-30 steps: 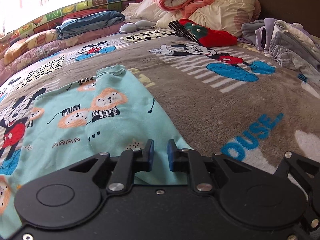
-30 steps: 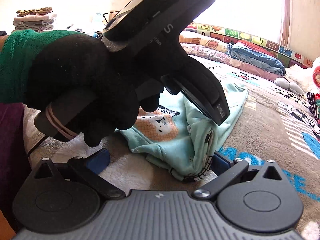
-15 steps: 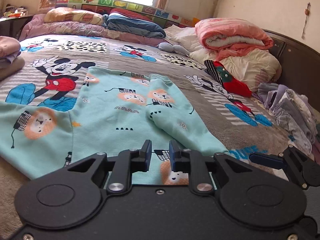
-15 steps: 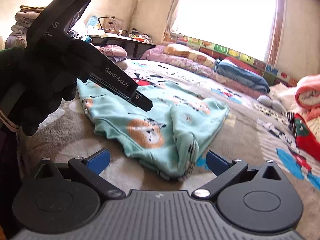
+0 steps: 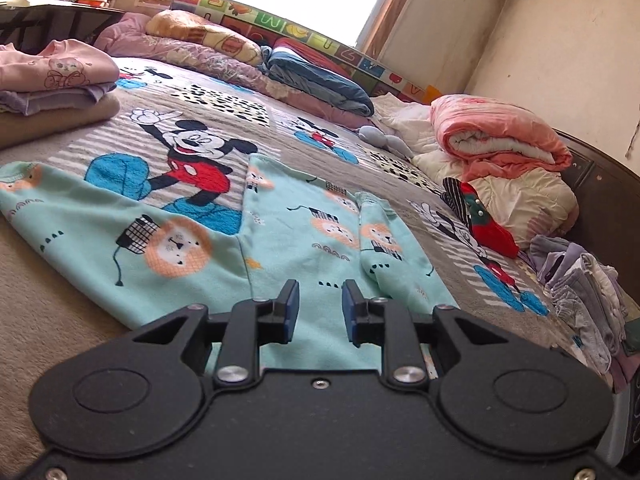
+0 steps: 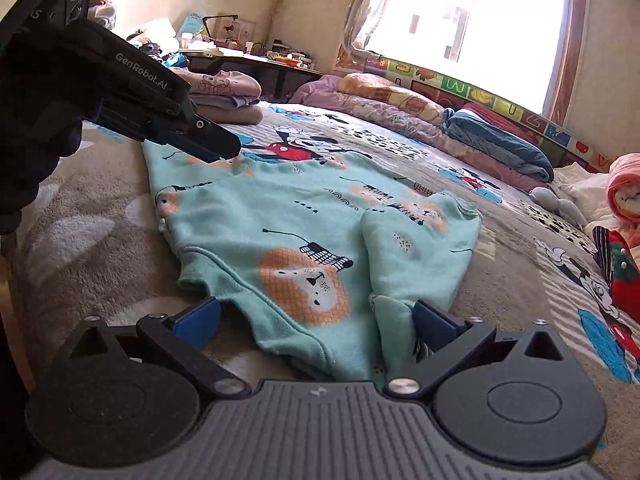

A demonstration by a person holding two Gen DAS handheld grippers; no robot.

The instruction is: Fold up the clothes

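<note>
A mint-green child's top with orange lion prints [image 5: 280, 248] lies flat on the Mickey Mouse blanket [image 5: 192, 152], one sleeve folded over its body and the other stretched out left. My left gripper [image 5: 316, 310] is open with a small gap, empty, above the garment's near part. In the right wrist view the same top [image 6: 320, 248] lies ahead, and my right gripper [image 6: 316, 322] is wide open with the garment's near edge lying between its jaws. The left gripper [image 6: 216, 144] also shows there, held by a black-gloved hand above the top's far left side.
A stack of folded pink and purple clothes [image 5: 52, 76] sits at the left. A heap of unfolded grey-lilac clothes [image 5: 580, 288] lies at the right. A red and green item [image 5: 484, 228], pillows and a rolled pink quilt [image 5: 500, 140] are at the headboard.
My left gripper has let go, lifted and swung left, and its jaws have opened a little. My right gripper has moved closer to the garment's near edge, still wide open.
</note>
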